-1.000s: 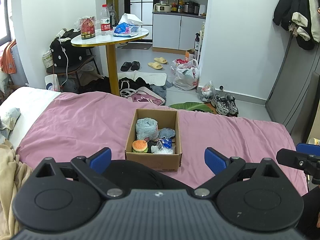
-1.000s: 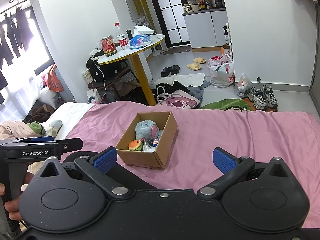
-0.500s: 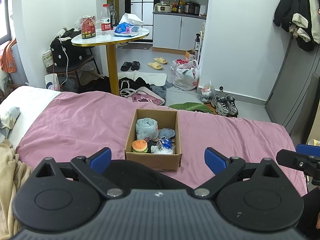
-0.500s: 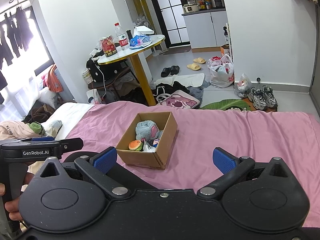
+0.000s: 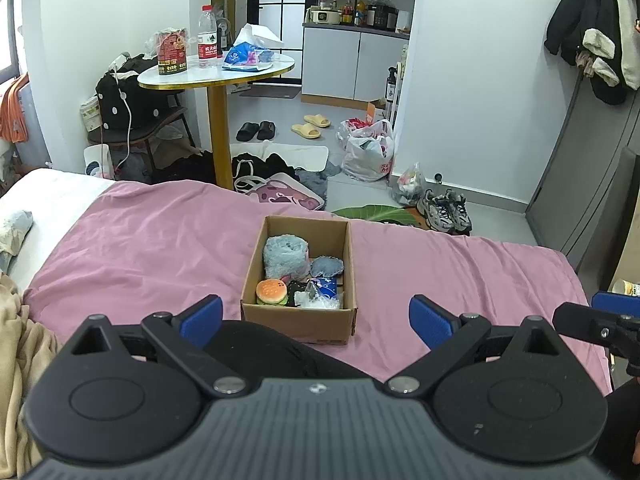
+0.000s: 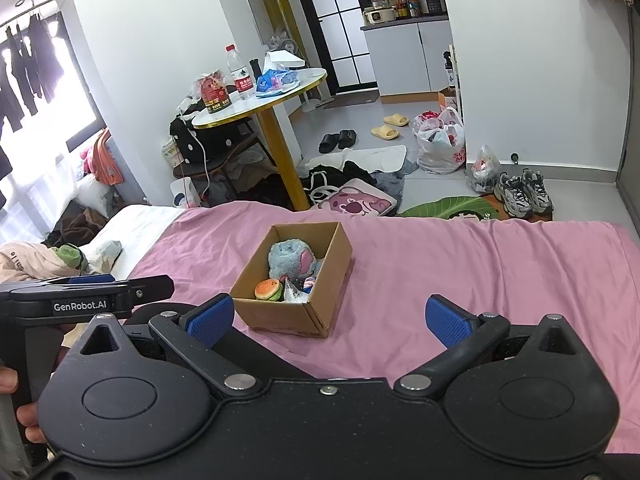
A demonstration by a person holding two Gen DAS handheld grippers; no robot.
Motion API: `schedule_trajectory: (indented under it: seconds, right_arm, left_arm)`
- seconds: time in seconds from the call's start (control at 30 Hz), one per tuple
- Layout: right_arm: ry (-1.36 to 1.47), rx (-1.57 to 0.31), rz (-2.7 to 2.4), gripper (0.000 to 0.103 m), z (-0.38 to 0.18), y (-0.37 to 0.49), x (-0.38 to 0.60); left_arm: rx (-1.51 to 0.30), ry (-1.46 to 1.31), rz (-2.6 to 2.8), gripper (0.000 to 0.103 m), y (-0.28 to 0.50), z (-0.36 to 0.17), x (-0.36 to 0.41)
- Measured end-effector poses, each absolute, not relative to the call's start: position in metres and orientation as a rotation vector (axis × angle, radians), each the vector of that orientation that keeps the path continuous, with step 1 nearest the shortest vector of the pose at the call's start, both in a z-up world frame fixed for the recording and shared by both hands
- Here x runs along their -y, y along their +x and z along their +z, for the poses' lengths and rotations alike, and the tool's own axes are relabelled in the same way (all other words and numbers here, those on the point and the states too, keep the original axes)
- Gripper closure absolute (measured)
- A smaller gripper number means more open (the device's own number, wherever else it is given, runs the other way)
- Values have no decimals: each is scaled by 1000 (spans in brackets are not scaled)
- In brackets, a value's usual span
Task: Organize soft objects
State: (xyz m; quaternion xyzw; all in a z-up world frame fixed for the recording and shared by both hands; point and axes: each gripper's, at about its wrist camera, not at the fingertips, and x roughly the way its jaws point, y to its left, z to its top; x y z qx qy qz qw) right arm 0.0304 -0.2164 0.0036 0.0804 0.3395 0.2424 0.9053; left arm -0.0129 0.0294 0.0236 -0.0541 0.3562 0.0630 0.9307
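Observation:
An open cardboard box (image 5: 298, 322) (image 6: 280, 318) rests on the pink bedspread (image 5: 140, 248) (image 6: 460, 256). Inside lie a fluffy blue plush (image 5: 285, 255) (image 6: 289, 258), a burger toy (image 5: 272, 291) (image 6: 267, 289), a small blue-grey cloth (image 5: 327, 267) and a crinkly clear packet (image 5: 318, 298). My left gripper (image 5: 316, 318) is open, held back from the box's near side with nothing between its blue pads (image 5: 202, 314). My right gripper (image 6: 328, 316) is open too, empty, near the box's front right. The left tool also shows in the right wrist view at the left edge.
A round gold-legged table (image 5: 218, 76) with a bottle and snacks stands past the bed. Bags, slippers and sneakers (image 5: 444, 210) litter the floor. Beige bedding (image 5: 16, 344) lies at the bed's left. A person's hand (image 6: 8, 380) holds the left tool.

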Motion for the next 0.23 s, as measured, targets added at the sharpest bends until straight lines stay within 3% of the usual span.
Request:
schedule_trajectory:
  seconds: [0.23]
  right_arm:
    - [164, -704, 497, 0, 3, 31, 218]
  left_arm:
    - [-721, -103, 126, 4, -6, 20, -30]
